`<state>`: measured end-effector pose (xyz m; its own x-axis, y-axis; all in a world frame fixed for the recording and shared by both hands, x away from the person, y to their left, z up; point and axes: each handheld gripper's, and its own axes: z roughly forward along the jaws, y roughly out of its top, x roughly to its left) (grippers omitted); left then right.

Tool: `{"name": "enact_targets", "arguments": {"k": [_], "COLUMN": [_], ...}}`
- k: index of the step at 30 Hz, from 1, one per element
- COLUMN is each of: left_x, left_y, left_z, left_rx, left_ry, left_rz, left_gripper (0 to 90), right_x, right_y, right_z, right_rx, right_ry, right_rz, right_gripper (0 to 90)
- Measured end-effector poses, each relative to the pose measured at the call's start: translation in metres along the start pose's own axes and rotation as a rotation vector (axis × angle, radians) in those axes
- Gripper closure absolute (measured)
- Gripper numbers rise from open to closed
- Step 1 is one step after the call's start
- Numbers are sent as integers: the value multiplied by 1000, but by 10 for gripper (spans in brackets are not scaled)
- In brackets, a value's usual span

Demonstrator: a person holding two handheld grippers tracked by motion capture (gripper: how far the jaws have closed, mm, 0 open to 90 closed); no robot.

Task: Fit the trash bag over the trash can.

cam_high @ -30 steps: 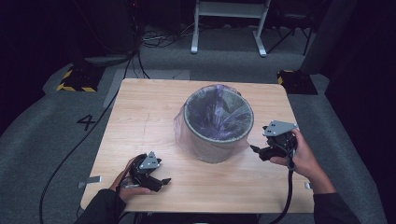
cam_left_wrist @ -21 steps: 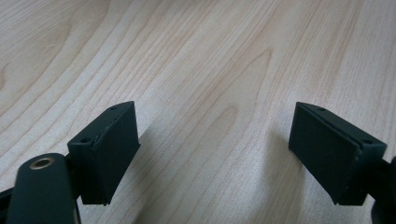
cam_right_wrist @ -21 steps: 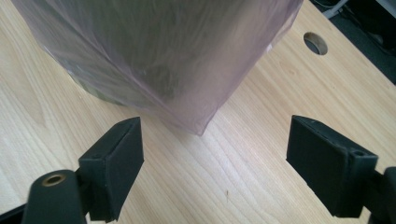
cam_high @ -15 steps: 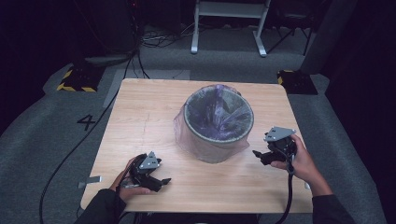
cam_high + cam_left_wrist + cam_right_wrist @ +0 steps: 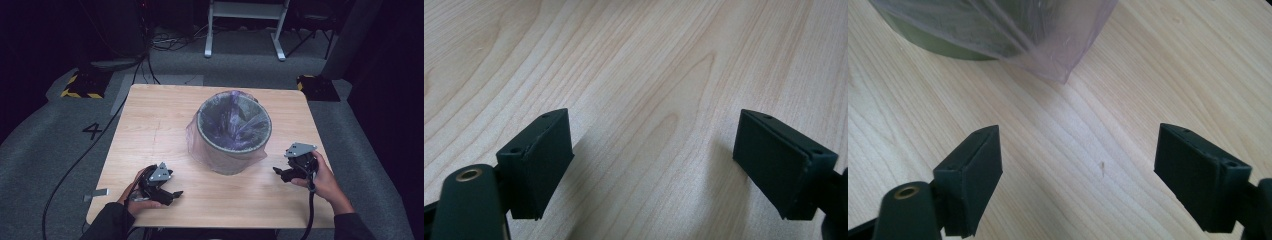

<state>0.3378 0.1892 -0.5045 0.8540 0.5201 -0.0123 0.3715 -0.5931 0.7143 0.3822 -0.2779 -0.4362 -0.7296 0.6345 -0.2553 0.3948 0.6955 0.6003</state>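
One round bin (image 5: pixel 234 131), crinkled plastic liner (image 5: pixel 200 142)

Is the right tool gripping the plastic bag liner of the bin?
No. The right tool stands open over bare table, apart from the plastic bag liner.

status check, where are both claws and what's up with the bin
Left claw open, empty, low over the table near its front edge. Right claw open, empty, beside the bin. Bin upright mid-table, plastic liner draped over its rim. Nothing between claws and bin.
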Motion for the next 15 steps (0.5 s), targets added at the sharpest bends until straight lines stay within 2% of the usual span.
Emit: {"name": "enact_targets", "arguments": {"k": [10, 15], "left_x": [0, 0], "left_y": [0, 0], "left_z": [0, 0], "left_rx": [0, 0], "left_ry": [0, 0], "left_rz": [0, 0], "left_gripper": [156, 156], "right_x": [8, 11], "right_y": [-17, -26], "right_z": [6, 6], "right_rx": [2, 8], "right_ry": [8, -6], "right_rz": [13, 14], "right_gripper": [194, 194]}}
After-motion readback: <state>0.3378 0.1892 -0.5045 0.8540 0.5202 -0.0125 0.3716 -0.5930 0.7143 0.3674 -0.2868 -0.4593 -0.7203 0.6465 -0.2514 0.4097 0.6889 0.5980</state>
